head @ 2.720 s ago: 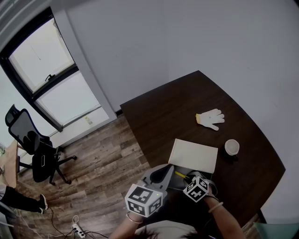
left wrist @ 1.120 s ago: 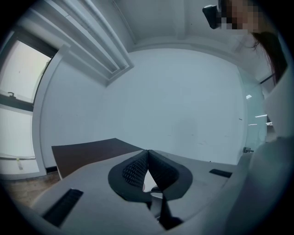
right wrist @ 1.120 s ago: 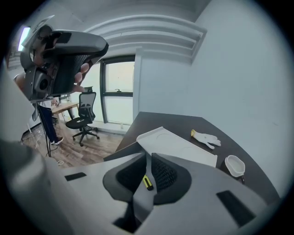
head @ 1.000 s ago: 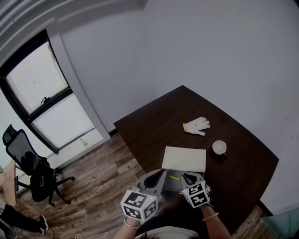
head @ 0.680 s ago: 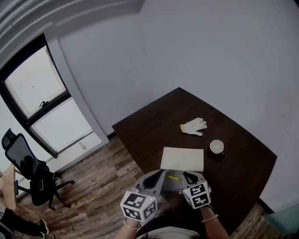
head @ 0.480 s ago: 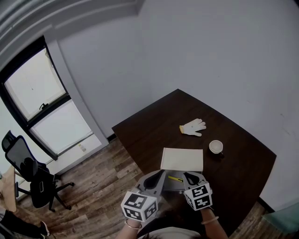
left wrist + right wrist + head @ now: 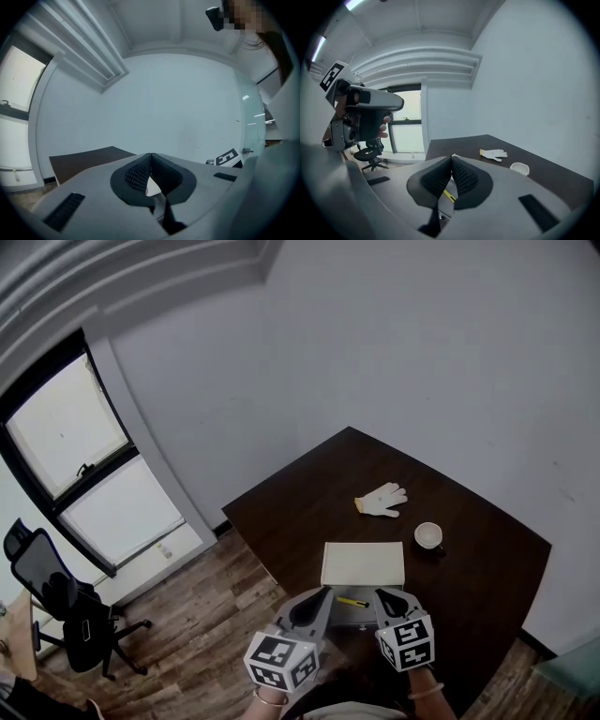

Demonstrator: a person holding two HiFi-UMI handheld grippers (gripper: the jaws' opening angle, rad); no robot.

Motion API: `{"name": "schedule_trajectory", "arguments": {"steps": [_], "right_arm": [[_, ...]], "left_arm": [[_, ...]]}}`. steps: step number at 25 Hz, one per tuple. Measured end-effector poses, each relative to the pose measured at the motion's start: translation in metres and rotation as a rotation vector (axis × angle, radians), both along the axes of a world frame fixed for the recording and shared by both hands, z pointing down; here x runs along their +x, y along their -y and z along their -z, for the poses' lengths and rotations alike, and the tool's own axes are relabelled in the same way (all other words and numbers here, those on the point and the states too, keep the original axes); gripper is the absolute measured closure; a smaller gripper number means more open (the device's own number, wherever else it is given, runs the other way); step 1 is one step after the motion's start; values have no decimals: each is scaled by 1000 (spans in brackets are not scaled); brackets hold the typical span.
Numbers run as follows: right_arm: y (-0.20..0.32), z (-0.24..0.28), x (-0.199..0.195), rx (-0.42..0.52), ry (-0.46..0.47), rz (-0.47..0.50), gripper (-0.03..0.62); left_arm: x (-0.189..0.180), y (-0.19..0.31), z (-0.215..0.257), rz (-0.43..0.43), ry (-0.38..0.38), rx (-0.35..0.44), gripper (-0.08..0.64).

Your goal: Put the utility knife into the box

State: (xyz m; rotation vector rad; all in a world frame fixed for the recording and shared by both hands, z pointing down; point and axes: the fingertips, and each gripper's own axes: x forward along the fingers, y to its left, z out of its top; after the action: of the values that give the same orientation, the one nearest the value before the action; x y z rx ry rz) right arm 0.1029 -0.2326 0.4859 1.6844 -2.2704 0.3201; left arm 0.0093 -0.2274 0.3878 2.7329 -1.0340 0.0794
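The yellow utility knife [image 7: 352, 602] lies in a shallow grey box [image 7: 359, 619] at the near edge of the dark table [image 7: 309, 493]. A flat cream lid [image 7: 364, 563] lies just beyond it. My left gripper [image 7: 323, 592] hovers at the box's left side and my right gripper [image 7: 380, 594] at its right side, with the knife between them and untouched. In the left gripper view the left gripper [image 7: 150, 155] has its tips together on nothing. In the right gripper view the right gripper [image 7: 452, 157] is also shut and empty, and the knife [image 7: 449, 195] shows below its jaws.
A white work glove [image 7: 380, 500] lies at the far middle of the table, and a small white cup [image 7: 429, 536] stands right of the lid. Wooden floor, a window and an office chair [image 7: 52, 596] are to the left. A grey wall stands behind the table.
The head view has risen and pulled back, so the table looks smaller. Both grippers stay at the near edge beside the box; the knife has not moved.
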Motion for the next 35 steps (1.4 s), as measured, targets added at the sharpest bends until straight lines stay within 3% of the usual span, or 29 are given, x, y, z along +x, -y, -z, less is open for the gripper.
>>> {"name": "schedule_trajectory", "arguments": {"steps": [21,35], "right_arm": [[-36,61,10,150,-4,-31,584],[-41,82,20,187,2,-73,584]], "left_arm": [[7,-25,13,0,-9,32,541],[12,-25,16,-13,-11,36,541]]}}
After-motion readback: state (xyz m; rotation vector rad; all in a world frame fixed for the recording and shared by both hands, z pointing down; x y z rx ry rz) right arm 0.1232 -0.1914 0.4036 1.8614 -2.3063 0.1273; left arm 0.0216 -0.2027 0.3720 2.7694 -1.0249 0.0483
